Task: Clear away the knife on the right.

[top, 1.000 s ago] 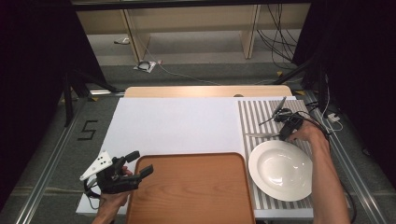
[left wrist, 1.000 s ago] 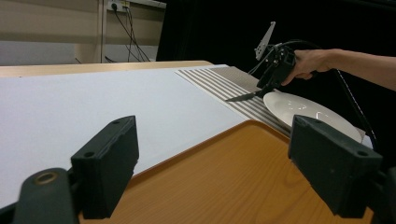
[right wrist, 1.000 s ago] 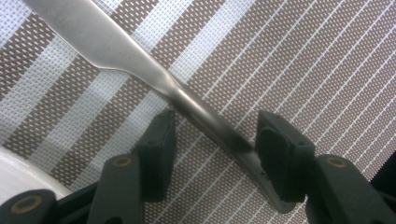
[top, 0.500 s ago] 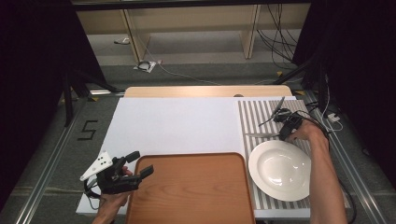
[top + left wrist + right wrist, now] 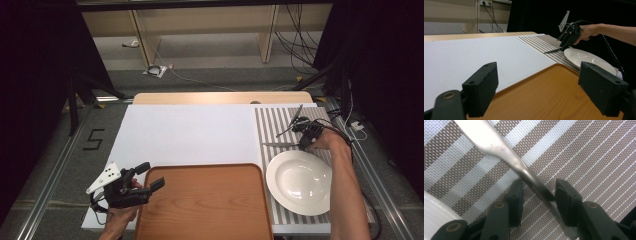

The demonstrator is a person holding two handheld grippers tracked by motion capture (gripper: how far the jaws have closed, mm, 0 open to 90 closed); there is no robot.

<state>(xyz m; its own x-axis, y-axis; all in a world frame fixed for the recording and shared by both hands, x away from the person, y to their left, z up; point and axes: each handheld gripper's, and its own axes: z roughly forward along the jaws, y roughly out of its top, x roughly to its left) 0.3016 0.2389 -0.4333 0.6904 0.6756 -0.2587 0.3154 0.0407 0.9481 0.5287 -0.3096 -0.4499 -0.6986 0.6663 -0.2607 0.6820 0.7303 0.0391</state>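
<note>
A silver table knife point(image 5: 499, 147) lies on the striped placemat point(image 5: 270, 125) just beyond a white plate point(image 5: 300, 182). My right gripper point(image 5: 302, 143) points down at its handle. In the right gripper view the jaws stand apart on either side of the knife, with the right pad point(image 5: 565, 195) against it; the right gripper point(image 5: 540, 187) is open. The blade point(image 5: 551, 51) sticks out to the left, low over the mat. My left gripper point(image 5: 152, 175) hovers open and empty over the near left corner of a wooden tray point(image 5: 205, 205).
A white mat point(image 5: 185, 132) covers the middle of the table. The plate sits at the tray's right edge. Cables point(image 5: 345, 125) trail off the table's right side. The table's front edge runs just below the tray.
</note>
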